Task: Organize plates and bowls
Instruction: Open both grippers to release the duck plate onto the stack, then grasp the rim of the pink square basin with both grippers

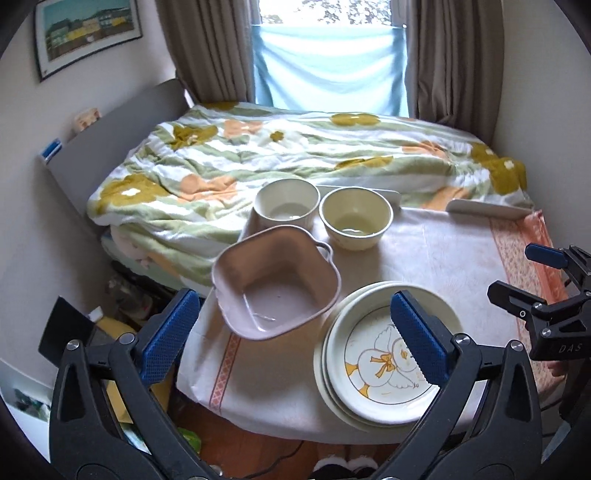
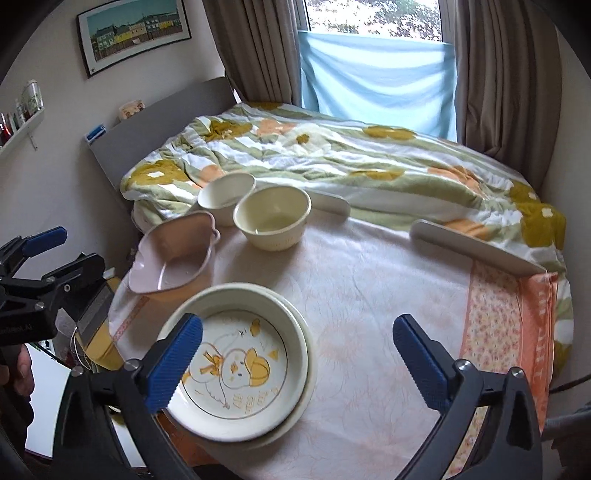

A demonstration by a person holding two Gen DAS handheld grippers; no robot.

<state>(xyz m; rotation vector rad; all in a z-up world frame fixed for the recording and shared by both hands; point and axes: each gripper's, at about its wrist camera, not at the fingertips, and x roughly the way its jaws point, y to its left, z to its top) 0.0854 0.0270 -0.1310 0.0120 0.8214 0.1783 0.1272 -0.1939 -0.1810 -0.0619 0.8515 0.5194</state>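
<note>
both wrist views look down over the table (image 1: pixel 424 254) toward the bed (image 2: pixel 369 162).

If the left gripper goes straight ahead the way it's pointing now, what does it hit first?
Most likely the pink square bowl. It sits between the open fingers of the left gripper, nearest along that line, with the two cream bowls behind it. Depth is hard to judge here.

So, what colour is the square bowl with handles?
Pale pink square bowl; the left wrist view shows it best.

A home bedroom: a bed (image 2: pixel 332 166) with floral duvet, curtained window (image 2: pixel 376 74), framed picture (image 2: pixel 133 33).
</note>
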